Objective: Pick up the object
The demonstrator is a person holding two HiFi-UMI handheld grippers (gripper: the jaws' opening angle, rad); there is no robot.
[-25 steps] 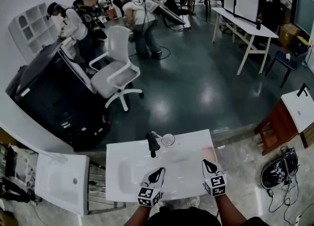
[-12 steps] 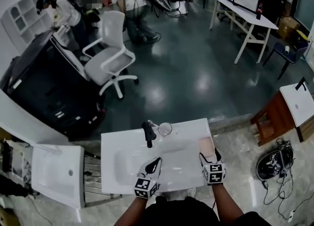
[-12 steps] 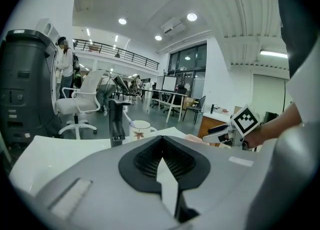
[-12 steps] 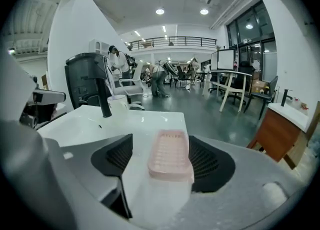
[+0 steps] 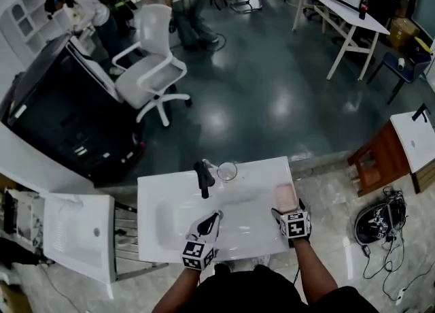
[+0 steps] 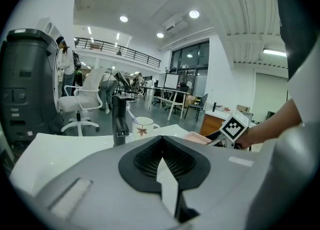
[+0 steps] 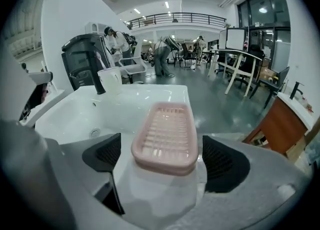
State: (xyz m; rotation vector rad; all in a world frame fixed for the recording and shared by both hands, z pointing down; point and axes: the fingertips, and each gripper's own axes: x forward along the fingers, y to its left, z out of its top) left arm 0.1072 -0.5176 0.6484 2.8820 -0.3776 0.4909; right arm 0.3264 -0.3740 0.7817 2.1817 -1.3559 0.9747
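Pink soap dish (image 7: pixel 165 134) flat on washbasin (image 5: pixel 155 190) right rim, between right gripper (image 7: pixel 163 166) jaws, wide and opening, touching neither pad; left gripper (image 5: pixel 215 216) closed, empty.

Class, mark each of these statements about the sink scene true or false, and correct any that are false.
1. The pink soap dish sits on the sink top, right of the basin. True.
2. The right claw is clamped on the cup. False: its jaws are opening with the soap dish between them, pads clear of it; the cup stands beside the faucet.
3. The left claw has its jaws together, holding nothing. True.
4. The faucet is white. False: it is black.
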